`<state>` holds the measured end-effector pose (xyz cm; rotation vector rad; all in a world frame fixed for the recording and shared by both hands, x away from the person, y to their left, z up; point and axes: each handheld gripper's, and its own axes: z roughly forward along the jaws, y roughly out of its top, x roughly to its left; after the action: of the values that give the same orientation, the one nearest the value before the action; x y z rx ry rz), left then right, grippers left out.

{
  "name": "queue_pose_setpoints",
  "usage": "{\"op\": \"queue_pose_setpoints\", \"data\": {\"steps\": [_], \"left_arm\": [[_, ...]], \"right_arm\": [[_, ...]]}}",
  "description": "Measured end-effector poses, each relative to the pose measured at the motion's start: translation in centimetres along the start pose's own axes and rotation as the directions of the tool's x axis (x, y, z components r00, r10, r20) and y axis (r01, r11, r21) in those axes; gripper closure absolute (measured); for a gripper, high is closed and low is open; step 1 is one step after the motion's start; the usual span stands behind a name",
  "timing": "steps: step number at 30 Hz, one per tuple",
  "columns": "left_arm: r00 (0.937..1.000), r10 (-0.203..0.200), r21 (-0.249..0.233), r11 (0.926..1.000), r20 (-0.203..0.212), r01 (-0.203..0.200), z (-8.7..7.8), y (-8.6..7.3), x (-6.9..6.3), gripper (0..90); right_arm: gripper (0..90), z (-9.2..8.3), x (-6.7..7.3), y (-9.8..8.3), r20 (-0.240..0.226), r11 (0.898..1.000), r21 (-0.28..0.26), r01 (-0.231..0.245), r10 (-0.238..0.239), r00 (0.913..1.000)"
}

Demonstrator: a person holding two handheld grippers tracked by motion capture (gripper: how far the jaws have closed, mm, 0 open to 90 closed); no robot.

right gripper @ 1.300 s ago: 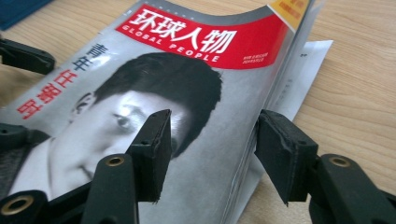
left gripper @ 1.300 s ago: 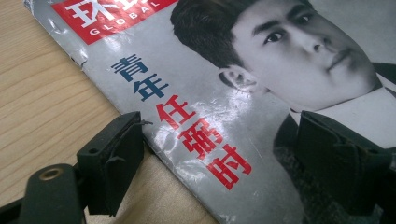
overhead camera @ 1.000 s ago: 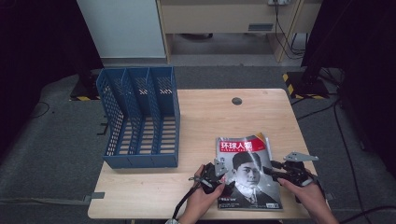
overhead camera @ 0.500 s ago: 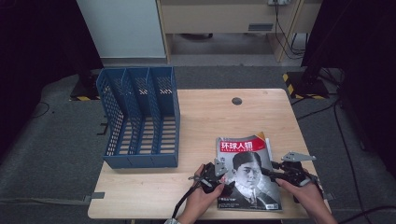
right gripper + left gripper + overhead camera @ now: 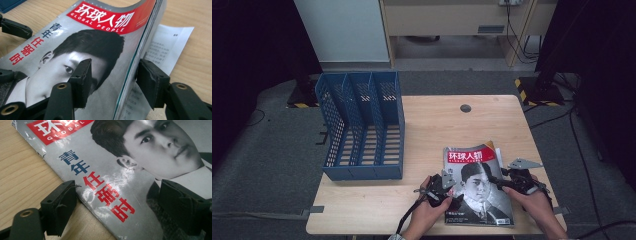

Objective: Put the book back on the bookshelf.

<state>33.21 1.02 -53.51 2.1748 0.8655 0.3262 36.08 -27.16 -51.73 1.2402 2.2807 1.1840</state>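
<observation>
Your left gripper (image 5: 443, 186) sits at the left edge of the 1 magazine (image 5: 477, 187), jaws wide: 1 jaw on the bare wood outside the spine, the other over the cover, neither pad pressing. Your right gripper (image 5: 508, 178) is at the magazine's right edge, jaws about half apart and just been opening; they straddle the lifted fore-edge, 1 jaw over the cover, 1 outside over a loose printed page (image 5: 165, 42), with no clear squeeze on the paper.

The magazine lies face up on the table (image 5: 437, 125), cover portrait upward, its right edge curled up off the page beneath.

Left of the magazine and well apart: 1 blue file rack (image 5: 362, 127) with 3 slots. Beyond the magazine, 1 dark round grommet (image 5: 465, 108) in the tabletop.
</observation>
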Motion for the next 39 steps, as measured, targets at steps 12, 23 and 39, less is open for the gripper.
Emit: {"op": "queue_pose_setpoints", "data": {"steps": [12, 23, 39], "left_arm": [[1.0000, -0.001, 0.000, 1.0000, 0.000, 0.001, 0.0, 0.0, 0.0, 14.3], [1.0000, -0.001, 0.001, 1.0000, -0.001, 0.001, 0.0, 0.0, 0.0, 14.3], [1.0000, 0.002, 0.000, 1.0000, 0.000, -0.002, 0.0, 0.0, 0.0, 14.3]], "right_arm": [[52.3, -1.1, 1.6, 0.3, 0.008, 0.994, -0.021, 0.105, -0.105, 0.9944], [54.1, -1.4, 1.8, 0.3, 0.026, 0.994, -0.008, 0.113, -0.113, 0.9932], [41.4, 1.7, 0.0, -0.2, -0.040, 0.997, 0.073, -0.015, 0.018, 0.9990]]}}
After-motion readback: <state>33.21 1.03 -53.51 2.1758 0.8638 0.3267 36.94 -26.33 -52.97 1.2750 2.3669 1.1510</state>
